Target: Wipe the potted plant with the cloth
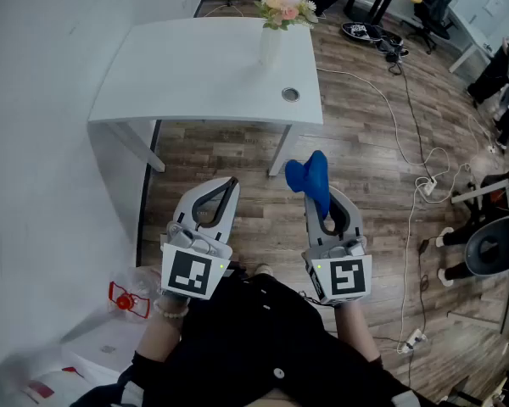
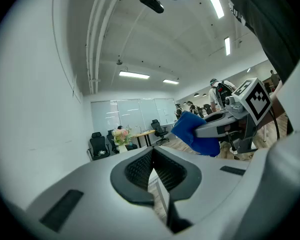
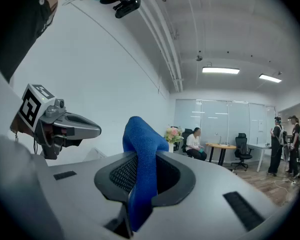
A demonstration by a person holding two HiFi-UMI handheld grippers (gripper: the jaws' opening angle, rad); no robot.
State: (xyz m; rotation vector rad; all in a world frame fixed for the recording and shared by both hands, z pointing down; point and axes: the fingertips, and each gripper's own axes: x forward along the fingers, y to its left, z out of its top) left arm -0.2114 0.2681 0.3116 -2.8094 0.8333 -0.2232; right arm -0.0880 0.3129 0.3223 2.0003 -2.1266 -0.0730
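- Wood-plank office floor [image 1: 365, 142] stretches ahead of a standing person. A white table [image 1: 195, 66] is set against a plain white wall on the left.
- The potted plant [image 1: 282, 11], a bunch of pale pink and cream flowers in a white pot, stands near the table's far right edge. It is well apart from both grippers, so the wiping appears not to have begun.
- The right gripper [image 1: 327, 214] has its jaws clamped on a blue cloth [image 1: 310, 176].
- The cloth is pinched partway along, so a rounded fold stands up past the jaw tips and the rest hangs below. Held like this, soft cloth would probably meet the leaves before any hard plastic does.
- The left gripper [image 1: 227, 183] has its jaws pressed together with nothing between them.
- It sits level beside the right gripper, close to it but not touching it or the cloth. It is likely kept free to steady the pot while the other gripper wipes.
- Both grippers are held low in front of the person's body and point forward toward the table. This reads as a carrying pose on the way to the plant.
- A white cable [image 1: 399, 117] trails across the floor to the right of the table, clear of the straight path to it.
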